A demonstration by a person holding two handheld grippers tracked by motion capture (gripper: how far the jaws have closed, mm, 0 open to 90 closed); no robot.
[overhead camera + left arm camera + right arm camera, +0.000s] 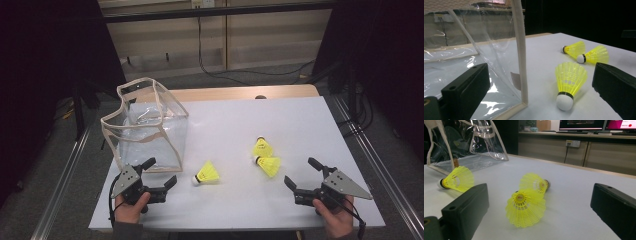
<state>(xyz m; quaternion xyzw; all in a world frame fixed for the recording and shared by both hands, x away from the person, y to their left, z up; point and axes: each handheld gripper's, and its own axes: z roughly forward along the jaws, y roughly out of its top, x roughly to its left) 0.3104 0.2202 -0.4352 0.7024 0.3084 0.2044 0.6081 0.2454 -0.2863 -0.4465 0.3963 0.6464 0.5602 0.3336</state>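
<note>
Judging from how things lie, the work of putting the shuttlecocks into the clear bag [145, 125] is not begun: all three yellow shuttlecocks lie on the white table [300, 125], and I see none inside the bag. The single shuttlecock [206, 173] lies just beside the bag's right side, and the pair of shuttlecocks [265, 157] lies close together further right, in front of the right gripper [302, 176]. Both the left gripper [160, 172] and the right one have their jaws wide apart, holding and touching nothing.
</note>
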